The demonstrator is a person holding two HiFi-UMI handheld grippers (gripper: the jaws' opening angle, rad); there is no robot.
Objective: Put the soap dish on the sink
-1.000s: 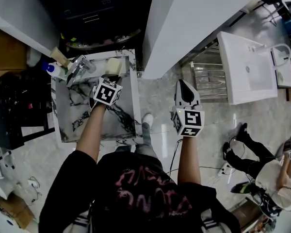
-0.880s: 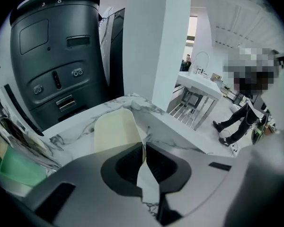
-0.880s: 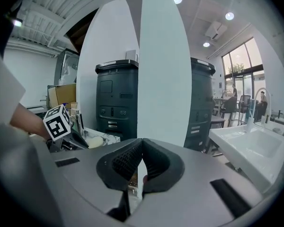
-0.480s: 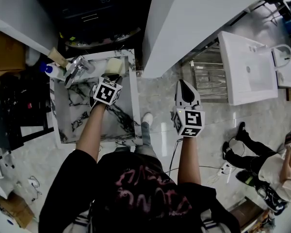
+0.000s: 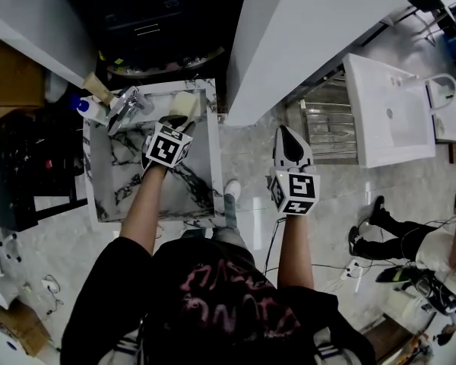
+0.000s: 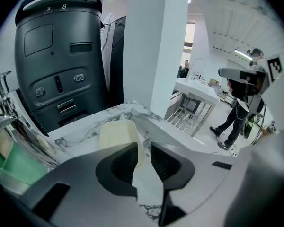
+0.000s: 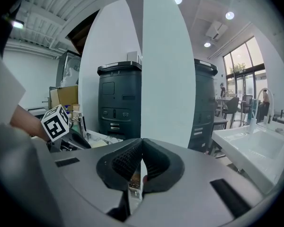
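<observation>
Bathroom showroom seen from the head view, with positions given relative to the marble sink (image 5: 110, 173). A broad white pillar (image 5: 304, 29) is seen to the right of the sink, its edge just beside the sink's back right corner. A dark grey machine (image 5: 148, 21) is placed directly behind the sink. A white washbasin (image 5: 387, 109) on a slatted stand is set well to the right of the sink, beyond the pillar.

The left gripper (image 5: 175, 120) is held over the back of the sink, its jaws pointed at the back right corner. In the left gripper view the jaws are seen a little apart, clamped on nothing, with the near right corner of the soap dish (image 6: 116, 134) showing in the gap; contact between a jaw and the dish cannot be told. The right gripper (image 5: 286, 134) is held over the floor, to the right of the sink and apart from it. Its jaws are pressed together at the tips and nothing is held.

A chrome faucet (image 5: 123, 105) is mounted at the sink's back left corner. The cream soap dish is set on the sink's back rim, at the right corner. A small blue-capped bottle (image 5: 80, 106) is stood just left of the faucet.
</observation>
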